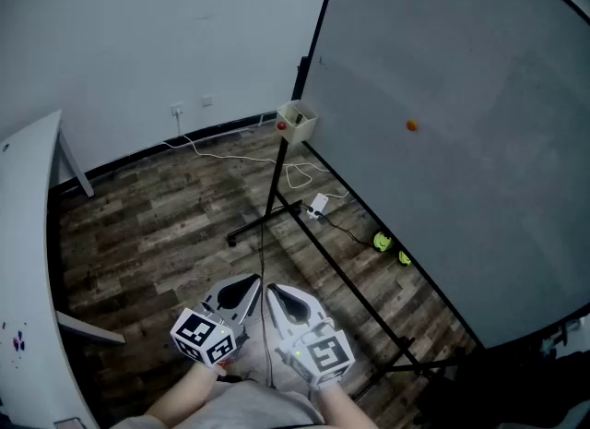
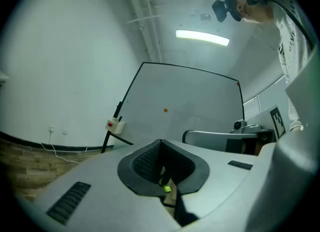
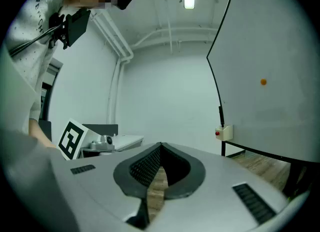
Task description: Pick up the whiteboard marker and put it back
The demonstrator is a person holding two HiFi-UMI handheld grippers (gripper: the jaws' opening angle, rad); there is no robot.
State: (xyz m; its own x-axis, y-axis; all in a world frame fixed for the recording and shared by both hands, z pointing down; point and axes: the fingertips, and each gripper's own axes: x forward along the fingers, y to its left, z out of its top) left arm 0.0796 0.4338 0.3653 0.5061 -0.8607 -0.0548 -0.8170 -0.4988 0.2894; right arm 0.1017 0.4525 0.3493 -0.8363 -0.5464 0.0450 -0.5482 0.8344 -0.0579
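No whiteboard marker can be made out for certain. A small beige box hangs at the left edge of the large whiteboard, and something red shows at its side. The left gripper view shows the same box, and so does the right gripper view. My left gripper and right gripper are held side by side low near my body, far from the board. Both are shut with nothing between the jaws, which the left gripper view and the right gripper view also show.
An orange magnet sticks on the board. The board's black stand legs spread over the wooden floor. A white power strip with cables and two yellow-green balls lie near the stand. A white table is at the left.
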